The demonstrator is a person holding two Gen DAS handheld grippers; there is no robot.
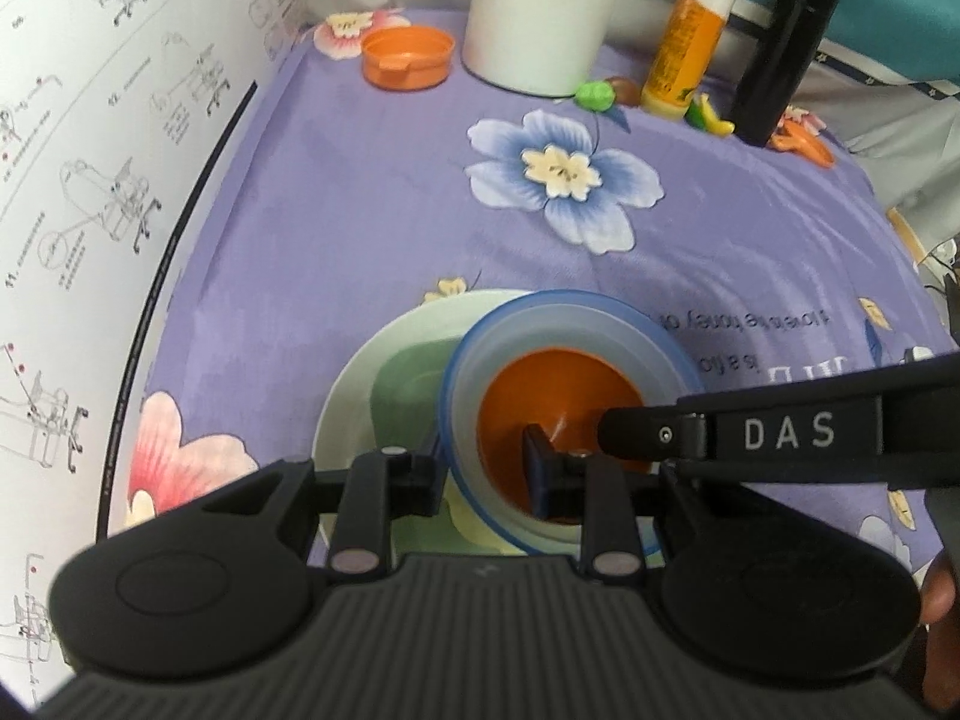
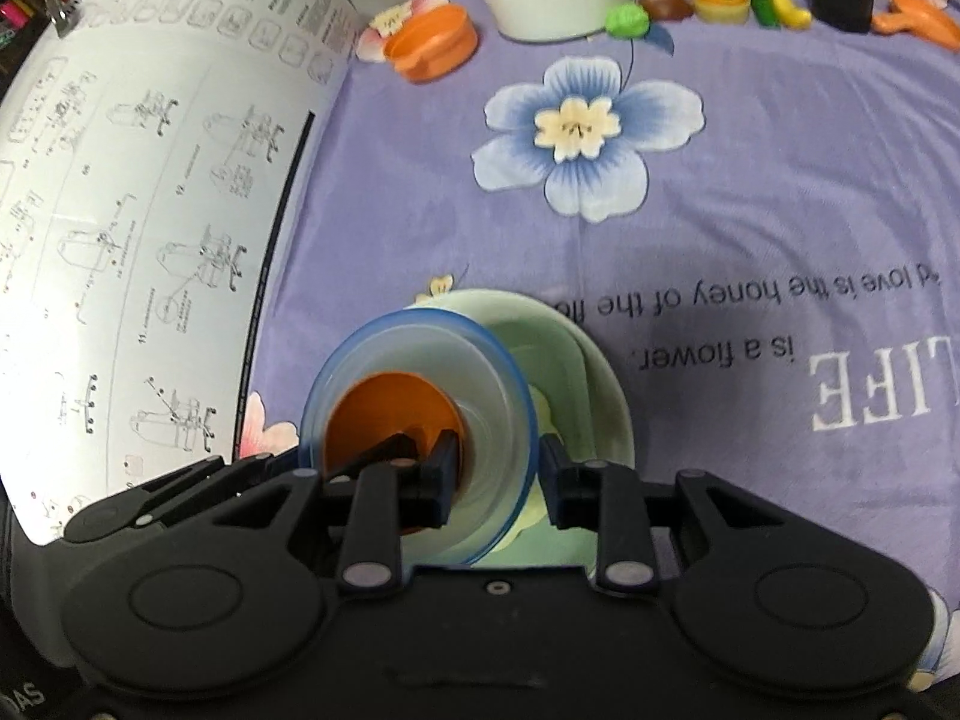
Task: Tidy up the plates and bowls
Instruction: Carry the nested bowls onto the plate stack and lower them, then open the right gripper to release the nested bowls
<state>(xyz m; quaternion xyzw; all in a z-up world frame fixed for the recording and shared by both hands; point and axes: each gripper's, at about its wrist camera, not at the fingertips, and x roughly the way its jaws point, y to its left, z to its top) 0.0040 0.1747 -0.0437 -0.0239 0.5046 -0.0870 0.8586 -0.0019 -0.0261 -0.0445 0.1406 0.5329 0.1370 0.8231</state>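
Observation:
A blue-rimmed translucent bowl [image 1: 570, 336] with an orange bowl [image 1: 540, 396] nested inside sits on a pale green plate [image 1: 384, 360] on the purple flowered cloth. My left gripper [image 1: 486, 468] straddles the blue bowl's left rim, one finger outside, one inside the orange bowl. My right gripper [image 2: 498, 480] straddles the same blue bowl [image 2: 420, 348] on its right rim above the green plate [image 2: 582, 372]; its left finger is in the orange bowl [image 2: 384, 414]. Both grip the rim. The right gripper's finger [image 1: 636, 429] reaches into the left wrist view.
A second orange bowl [image 1: 408, 57] stands at the back by a white cylinder container [image 1: 540, 18]. A yellow-orange bottle [image 1: 690, 30], black block [image 1: 774, 60] and small toy foods [image 1: 594, 97] line the back. A white instruction sheet [image 1: 90, 180] rises along the left.

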